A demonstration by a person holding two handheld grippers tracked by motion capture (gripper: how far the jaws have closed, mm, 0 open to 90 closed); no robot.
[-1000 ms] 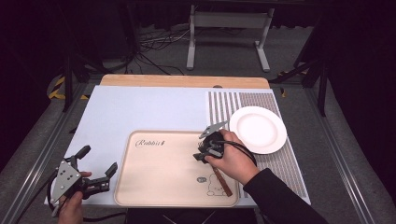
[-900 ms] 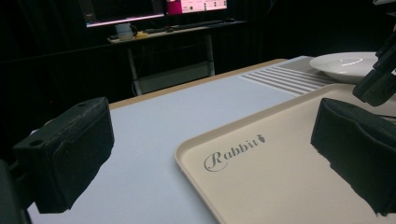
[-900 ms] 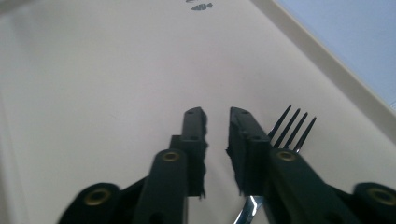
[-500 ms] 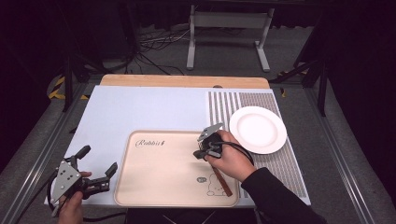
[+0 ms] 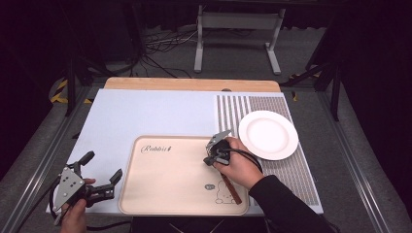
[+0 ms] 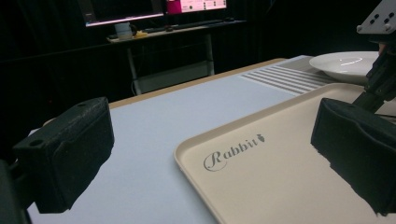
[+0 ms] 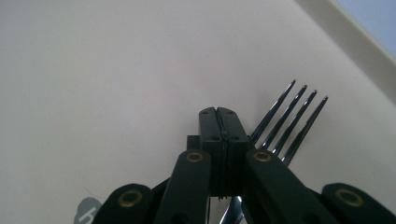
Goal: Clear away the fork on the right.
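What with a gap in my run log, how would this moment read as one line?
left gripper open beside tray | right gripper shut over fork on tray | plate empty

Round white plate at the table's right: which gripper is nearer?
Right. The right gripper sits over the beige tray's right part, just left of the round white plate. The left gripper is off the tray's left edge, far across.

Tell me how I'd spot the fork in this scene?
Find the beige tray printed "Rabbit" at the table's near edge. Toward its right side, a hand brings the right gripper down, jaws shut. The fork lies right there on the tray: four thin dark metal tines fanning out beside the jaw tips.
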